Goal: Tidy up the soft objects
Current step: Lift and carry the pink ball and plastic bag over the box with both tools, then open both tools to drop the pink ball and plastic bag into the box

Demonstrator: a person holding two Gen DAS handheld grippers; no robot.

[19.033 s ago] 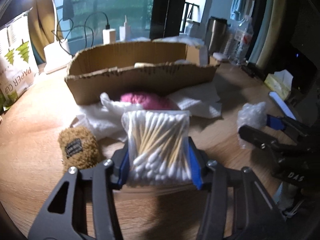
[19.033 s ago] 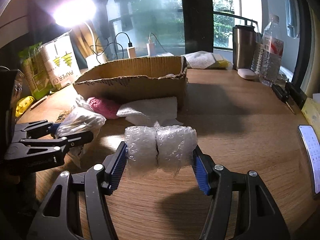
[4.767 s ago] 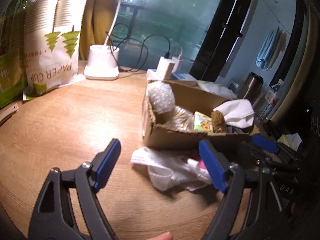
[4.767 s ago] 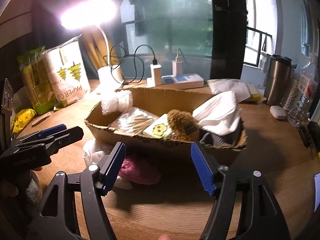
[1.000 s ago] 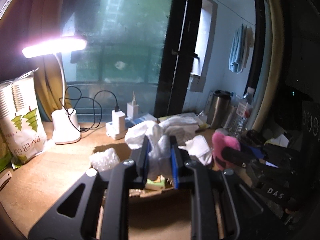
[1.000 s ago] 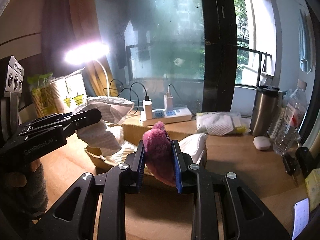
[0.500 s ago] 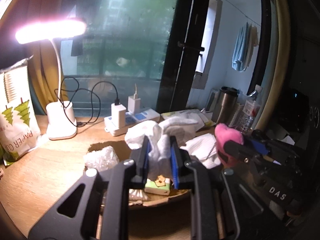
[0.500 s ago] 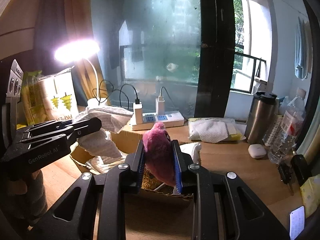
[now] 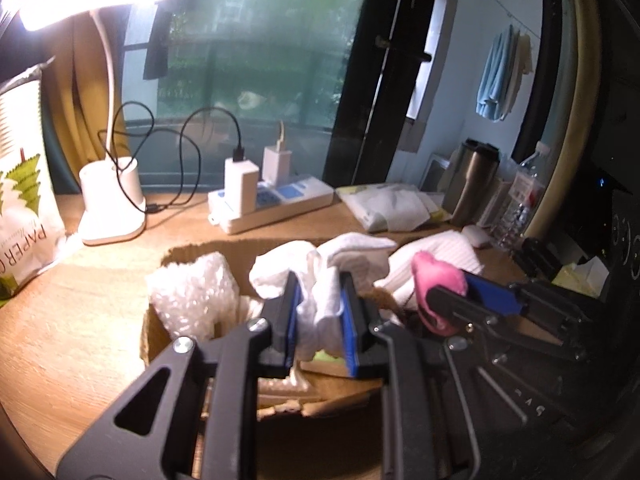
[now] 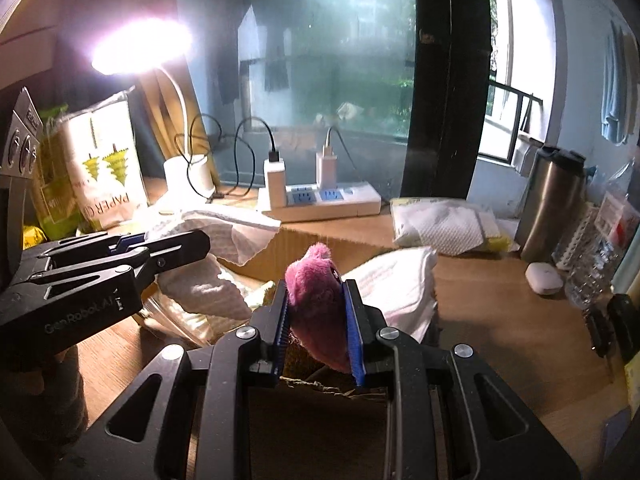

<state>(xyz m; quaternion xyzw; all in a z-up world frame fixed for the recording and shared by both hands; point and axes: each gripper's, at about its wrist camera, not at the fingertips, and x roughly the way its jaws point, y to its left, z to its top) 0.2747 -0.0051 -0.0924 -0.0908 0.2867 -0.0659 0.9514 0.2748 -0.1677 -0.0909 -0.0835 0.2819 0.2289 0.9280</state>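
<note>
My left gripper (image 9: 318, 316) is shut on a crumpled white cloth (image 9: 324, 268) and holds it over the open cardboard box (image 9: 154, 332). My right gripper (image 10: 316, 312) is shut on a pink plush piece (image 10: 316, 292) over the same box (image 10: 320, 246); it shows in the left wrist view (image 9: 438, 280) too. The left gripper and its cloth (image 10: 208, 248) appear at the left of the right wrist view. In the box lie a bubble-wrap roll (image 9: 192, 292) and a folded white towel (image 10: 396, 280).
A white power strip with chargers (image 9: 272, 200), a lit desk lamp base (image 9: 110, 200) and a paper cup bag (image 9: 24, 208) stand behind the box. A steel tumbler (image 10: 554, 204), a tissue pack (image 10: 444, 224) and a water bottle (image 9: 524, 196) are at the right.
Both grippers have come lower and closer over the box, each still holding its item. The box and the power strip look nearer.
</note>
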